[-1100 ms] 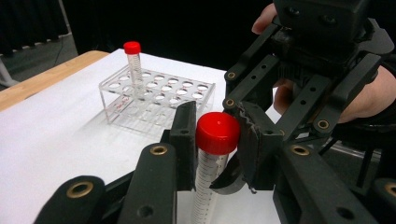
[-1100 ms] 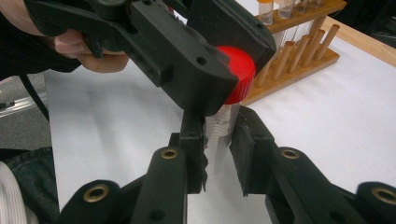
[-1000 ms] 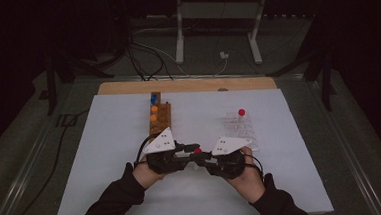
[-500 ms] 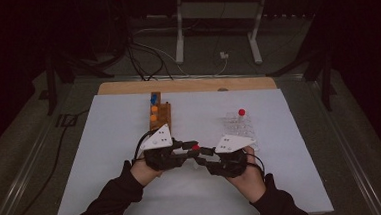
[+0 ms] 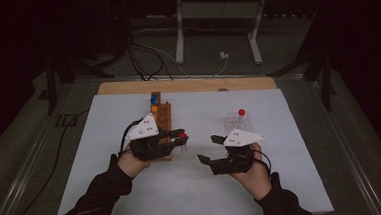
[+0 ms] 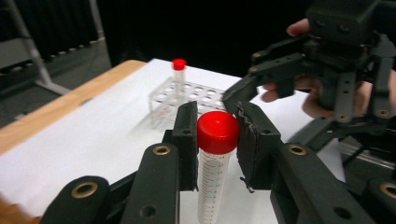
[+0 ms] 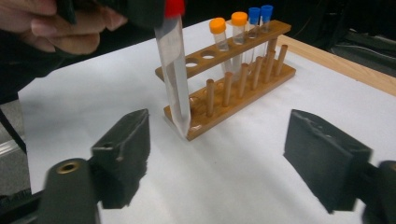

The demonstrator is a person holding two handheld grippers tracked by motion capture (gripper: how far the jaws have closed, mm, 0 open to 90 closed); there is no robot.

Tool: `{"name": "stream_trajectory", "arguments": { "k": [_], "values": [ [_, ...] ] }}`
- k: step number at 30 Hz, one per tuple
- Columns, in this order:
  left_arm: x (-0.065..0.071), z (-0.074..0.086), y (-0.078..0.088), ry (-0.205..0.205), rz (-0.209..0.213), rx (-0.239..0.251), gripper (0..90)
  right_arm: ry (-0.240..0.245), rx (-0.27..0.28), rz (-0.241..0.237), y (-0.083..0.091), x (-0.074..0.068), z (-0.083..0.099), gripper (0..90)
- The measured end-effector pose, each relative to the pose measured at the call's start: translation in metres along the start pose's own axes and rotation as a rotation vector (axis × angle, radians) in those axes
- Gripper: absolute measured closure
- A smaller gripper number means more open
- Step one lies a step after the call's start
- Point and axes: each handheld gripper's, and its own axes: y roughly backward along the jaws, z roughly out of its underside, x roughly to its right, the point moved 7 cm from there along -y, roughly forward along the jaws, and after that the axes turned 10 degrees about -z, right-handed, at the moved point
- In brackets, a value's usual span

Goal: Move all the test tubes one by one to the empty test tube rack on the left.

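My left gripper (image 5: 179, 137) is shut on a clear tube with a red cap (image 5: 182, 135), gripping it just below the cap (image 6: 217, 133) and holding it tilted over the near end of the wooden rack (image 5: 162, 120). In the right gripper view the tube (image 7: 175, 70) hangs in front of the rack (image 7: 233, 88), its tip close to the rack's base. My right gripper (image 5: 207, 149) stands apart to the right; its jaws have just been opening and are wide, with nothing between them (image 7: 215, 154).
The wooden rack holds orange-capped (image 7: 217, 24) and blue-capped tubes (image 7: 260, 11) at its far end. A clear plastic rack (image 5: 234, 121) with one red-capped tube (image 5: 241, 112) stands to the right. A wooden board (image 5: 187, 85) lines the white table's (image 5: 283, 182) far edge.
The two grippers met at the red-capped tube before. The right gripper's jaws have opened and let go, and the hands have drawn apart; the left gripper keeps the tube and has moved left.
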Motion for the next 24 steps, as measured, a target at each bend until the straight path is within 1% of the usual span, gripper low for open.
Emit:
{"name": "stream_trajectory", "arguments": {
  "k": [2, 3, 5, 9, 10, 11, 13, 14, 20, 21, 22, 24],
  "values": [
    [-0.006, -0.002, 0.003, -0.003, -0.025, 0.002, 71.9, -0.003, 0.007, 0.022, 0.001, 0.002, 0.0, 13.9],
    [-0.009, -0.003, 0.005, -0.003, -0.029, 0.001, 71.9, -0.007, 0.008, 0.031, 0.001, 0.003, 0.0, 13.8],
    [-0.015, -0.005, 0.008, 0.0, -0.048, 0.003, 71.9, -0.016, 0.009, 0.031, 0.002, 0.004, 0.0, 9.9],
    [-0.026, -0.01, 0.013, 0.007, -0.08, 0.012, 71.9, -0.022, 0.022, 0.048, 0.003, 0.006, -0.001, 2.9],
    [-0.029, -0.011, 0.014, 0.009, -0.087, 0.012, 71.9, -0.022, 0.023, 0.045, 0.003, 0.006, -0.002, 2.1],
    [-0.032, -0.012, 0.015, 0.011, -0.085, 0.01, 71.9, -0.02, 0.02, 0.033, 0.004, 0.005, -0.002, 2.0],
    [-0.036, -0.014, 0.018, 0.007, -0.103, 0.012, 71.9, -0.01, 0.025, 0.033, 0.005, 0.005, -0.002, 0.0],
    [-0.039, -0.015, 0.019, 0.013, -0.104, 0.016, 71.9, -0.016, 0.026, 0.021, 0.005, 0.005, -0.002, 0.0],
    [-0.053, -0.017, 0.025, 0.013, -0.153, 0.018, 71.9, -0.025, 0.034, 0.021, 0.008, 0.006, -0.003, 0.0],
    [-0.056, -0.017, 0.026, 0.016, -0.163, 0.018, 71.9, -0.027, 0.034, 0.021, 0.009, 0.006, -0.003, 0.0],
    [-0.059, -0.016, 0.027, 0.023, -0.165, 0.016, 71.9, -0.027, 0.033, 0.021, 0.009, 0.006, -0.004, 0.0],
    [-0.064, -0.015, 0.028, 0.028, -0.185, 0.016, 71.9, -0.031, 0.039, 0.016, 0.01, 0.006, -0.004, 0.0]
  ]
}}
